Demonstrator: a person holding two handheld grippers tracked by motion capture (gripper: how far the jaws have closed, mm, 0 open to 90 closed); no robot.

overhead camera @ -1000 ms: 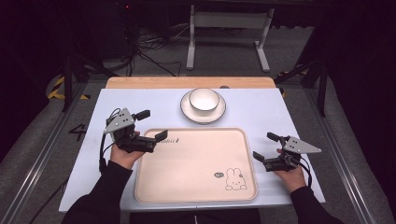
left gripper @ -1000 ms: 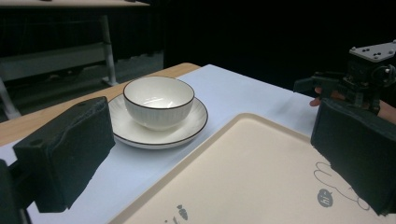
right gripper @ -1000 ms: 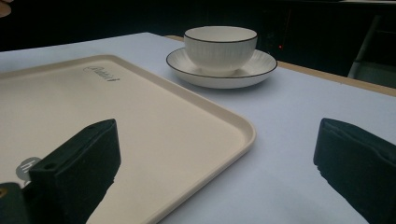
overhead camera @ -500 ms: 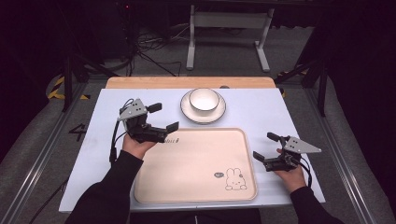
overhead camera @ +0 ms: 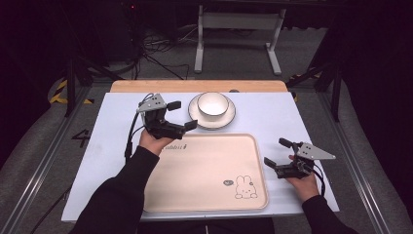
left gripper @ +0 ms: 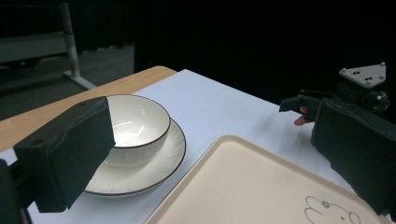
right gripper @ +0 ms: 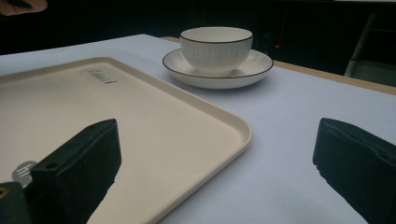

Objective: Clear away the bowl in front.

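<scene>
Item: white bowl (overhead camera: pixel 212 103), dark-rimmed, ribbed outside, empty, seated upright on a matching white saucer (overhead camera: pixel 197 117); located just above centre of the high view, beyond the far edge of the tray. Left gripper (overhead camera: pixel 181 116): held above the table immediately left of the saucer, jaws spread wide and empty, pointed toward the bowl; in the left gripper view the bowl (left gripper: pixel 135 126) sits partly behind the left-hand jaw, not between the two. Right gripper (overhead camera: pixel 277 153): lower right of the high view, beside the tray's right edge, jaws wide apart, nothing held; well apart from the bowl. Tray (overhead camera: pixel 204 195): cream, rounded corners, bare, rabbit drawing (overhead camera: pixel 245 187) near its lower right corner, small lettering at its upper left. Risk, as judged: the bowl rests loose on the saucer, so a jaw closing on the rim off-centre could tip it or drag the saucer along; a low approach could strike the saucer's edge and push both toward the wooden strip. Glazed ware may slip in the pads. Surface: pale blue-white table top (overhead camera: pixel 272 114), with a wooden strip (overhead camera: pixel 146 86) along its far edge. Room: dark, grey floor, a metal stand (overhead camera: pixel 236 29) and loose cables (overhead camera: pixel 151 53) in the upper part of the high view.
</scene>
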